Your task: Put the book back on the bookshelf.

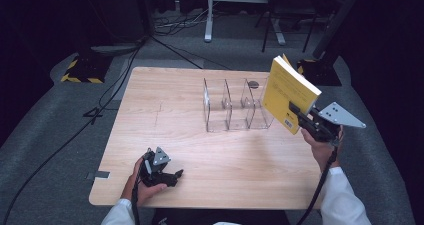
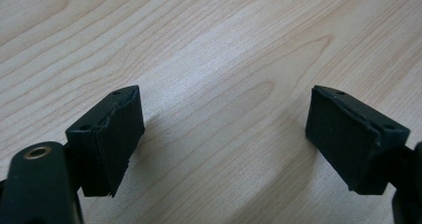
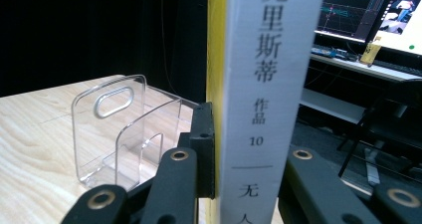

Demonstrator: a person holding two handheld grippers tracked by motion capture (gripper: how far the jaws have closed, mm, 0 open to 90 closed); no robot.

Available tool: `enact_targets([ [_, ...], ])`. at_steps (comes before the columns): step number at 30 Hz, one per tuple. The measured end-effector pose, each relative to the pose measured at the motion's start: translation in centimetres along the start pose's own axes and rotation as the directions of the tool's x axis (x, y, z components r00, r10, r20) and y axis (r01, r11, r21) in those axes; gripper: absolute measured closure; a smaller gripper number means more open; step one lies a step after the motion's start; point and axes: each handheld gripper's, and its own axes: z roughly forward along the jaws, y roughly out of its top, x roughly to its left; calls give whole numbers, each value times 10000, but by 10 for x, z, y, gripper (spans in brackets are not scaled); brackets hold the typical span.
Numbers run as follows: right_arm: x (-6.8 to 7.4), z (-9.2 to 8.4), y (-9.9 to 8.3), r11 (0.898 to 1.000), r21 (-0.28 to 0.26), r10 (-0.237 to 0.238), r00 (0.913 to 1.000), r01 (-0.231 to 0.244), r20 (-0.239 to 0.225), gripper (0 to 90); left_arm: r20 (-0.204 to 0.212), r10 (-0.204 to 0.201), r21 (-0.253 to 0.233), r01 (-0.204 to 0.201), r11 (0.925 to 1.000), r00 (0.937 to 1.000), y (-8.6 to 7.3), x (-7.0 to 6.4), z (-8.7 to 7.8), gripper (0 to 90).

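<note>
Yellow-covered paperback book (image 1: 287, 92) with a white spine is lifted at right of centre in the high view, clamped in the right gripper (image 1: 299, 114), just beside the clear acrylic divider rack (image 1: 235, 105). Pickup looks done; slotting it into a compartment remains. At lower left the left gripper (image 1: 170, 176) rests on the pale wooden table (image 1: 165, 105), jaws spread, empty

Person wears white long sleeves (image 1: 342, 200) on both arms. Left black two-jaw handheld gripper (image 1: 176, 175): flat matte pads (image 2: 112, 139), frayed edges, brass-coloured pivot rivet. Right black two-jaw handheld gripper (image 1: 296, 110): grey three-cornered plate with dark holes, brass rivets on linkage, black trailing cable (image 1: 318, 187).
</note>
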Motion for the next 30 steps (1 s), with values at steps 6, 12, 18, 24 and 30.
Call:
enact_targets([
  [6,-1,21,8,9999,112,52,9996,-55,268,763,-14,52,6,-52,10000,10000,0,0,0,159],
  [12,0,40,5,9994,313,103,9988,-118,477,764,6,41,23,-41,10000,10000,0,0,0,159],
  [18,-4,58,-3,9977,394,531,9962,-559,687,763,4,37,21,-37,10000,10000,0,0,0,160],
  [24,-4,71,-8,9968,427,642,9945,-680,829,763,-6,48,16,-48,10000,10000,0,0,0,160],
  [30,-3,82,-13,9952,470,817,9928,-860,878,763,4,26,10,-26,10000,10000,0,0,0,160],
])
